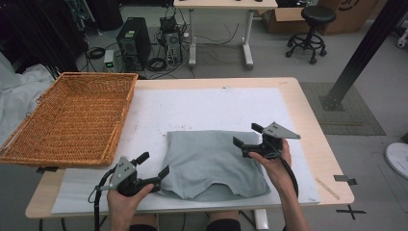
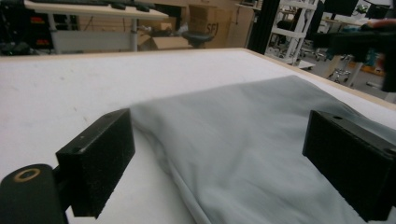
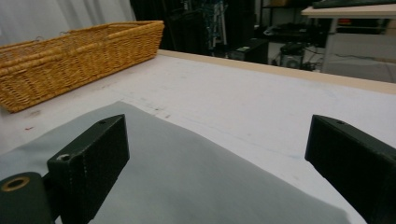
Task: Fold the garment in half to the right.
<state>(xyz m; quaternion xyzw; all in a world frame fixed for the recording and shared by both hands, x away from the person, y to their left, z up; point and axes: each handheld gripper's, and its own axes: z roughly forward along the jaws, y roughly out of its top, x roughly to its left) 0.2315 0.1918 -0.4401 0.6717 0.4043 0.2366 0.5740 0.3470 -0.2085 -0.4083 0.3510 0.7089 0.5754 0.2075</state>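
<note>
A folded grey T-shirt (image 1: 211,163) lies on the white mat (image 1: 207,106) near the table's front edge. My left gripper (image 1: 154,164) is at the shirt's front left corner with its jaws wide apart. In the left gripper view the shirt (image 2: 243,140) spreads between the left gripper's (image 2: 219,158) jaws, and neither pad presses on the cloth. My right gripper (image 1: 246,134) hovers over the shirt's right edge, open. In the right gripper view the right gripper (image 3: 219,154) looks across the shirt (image 3: 187,177) with nothing pinched.
A wicker basket (image 1: 72,115) sits at the table's left side, overhanging the edge, and is also in the right gripper view (image 3: 70,51). Bare mat stretches behind the shirt. A desk, computer towers, cables and a stool stand on the floor beyond.
</note>
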